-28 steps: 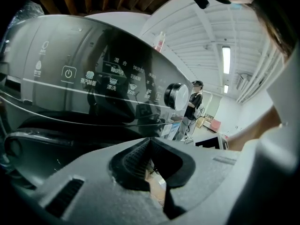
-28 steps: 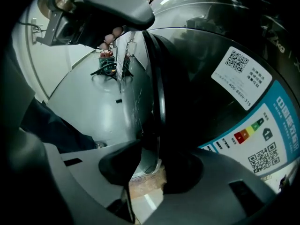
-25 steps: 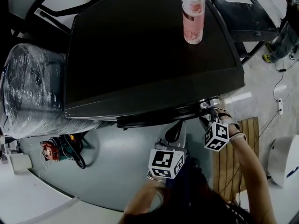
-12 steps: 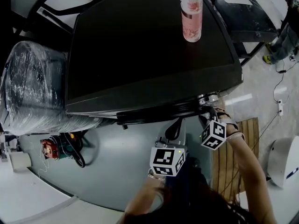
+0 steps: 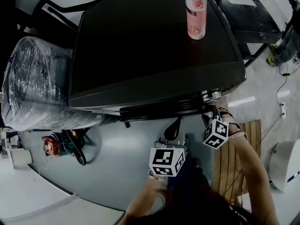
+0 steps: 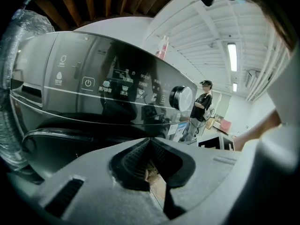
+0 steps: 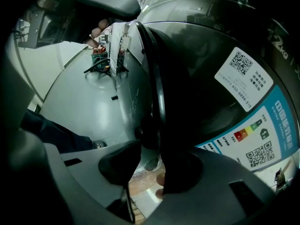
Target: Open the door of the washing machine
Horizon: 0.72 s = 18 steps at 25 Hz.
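The washing machine point(image 5: 154, 46) shows from above, its dark top facing me. In the right gripper view its round door point(image 7: 201, 78) bears stickers, and the black door rim point(image 7: 157, 97) runs down between the pads. My right gripper point(image 7: 150, 149) is closed on that rim, with a narrow gap showing floor behind it. In the head view it sits at the machine's front right corner point(image 5: 207, 116). My left gripper point(image 5: 176, 128) hangs in front of the machine, shut and empty point(image 6: 150, 142). It faces the glossy control panel point(image 6: 117, 88) and its dial point(image 6: 182, 98).
A pink bottle point(image 5: 196, 11) stands on the machine's top. A plastic-wrapped bundle point(image 5: 35, 83) lies to the left, with a red tool and cables point(image 5: 49, 146) on the grey floor. A wooden pallet point(image 5: 234, 163) lies at the right. A person point(image 6: 202, 102) stands far behind.
Both grippers stay where they were. Only the head view has shifted a little.
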Available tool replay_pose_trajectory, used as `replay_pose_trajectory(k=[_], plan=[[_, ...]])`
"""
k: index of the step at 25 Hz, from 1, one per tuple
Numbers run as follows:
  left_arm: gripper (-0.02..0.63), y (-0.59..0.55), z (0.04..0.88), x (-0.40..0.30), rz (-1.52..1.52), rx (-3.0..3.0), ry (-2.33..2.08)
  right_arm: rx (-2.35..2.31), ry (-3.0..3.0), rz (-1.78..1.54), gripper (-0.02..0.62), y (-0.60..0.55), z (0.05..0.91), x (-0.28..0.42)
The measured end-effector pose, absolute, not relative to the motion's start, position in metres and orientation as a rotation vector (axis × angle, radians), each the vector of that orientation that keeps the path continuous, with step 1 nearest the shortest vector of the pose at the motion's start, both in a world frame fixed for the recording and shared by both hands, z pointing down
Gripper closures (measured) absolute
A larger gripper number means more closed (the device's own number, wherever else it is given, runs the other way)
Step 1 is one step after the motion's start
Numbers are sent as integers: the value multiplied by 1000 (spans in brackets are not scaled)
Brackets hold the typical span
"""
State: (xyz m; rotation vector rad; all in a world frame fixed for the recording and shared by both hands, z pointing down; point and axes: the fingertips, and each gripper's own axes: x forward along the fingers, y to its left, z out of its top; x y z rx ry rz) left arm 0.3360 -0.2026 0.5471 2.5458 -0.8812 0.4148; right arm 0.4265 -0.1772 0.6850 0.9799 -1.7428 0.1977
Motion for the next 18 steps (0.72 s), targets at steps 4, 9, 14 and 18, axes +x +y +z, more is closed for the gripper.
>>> replay_pose_trajectory(k=[4,9,14,18], plan=[[592,-201,546,331,415,2543,-892,989,-1734,200,465,-178,686,425],[592,-196,545,328,408,2543,-907,1005,-1724,197,462,-176,687,427],[592,-195,545,322,406,2536,-926,1008,-1715,201,461,-177,686,426],[592,-195,544,318,401,2529,-941,1009,-1710,211,461,-177,686,426]])
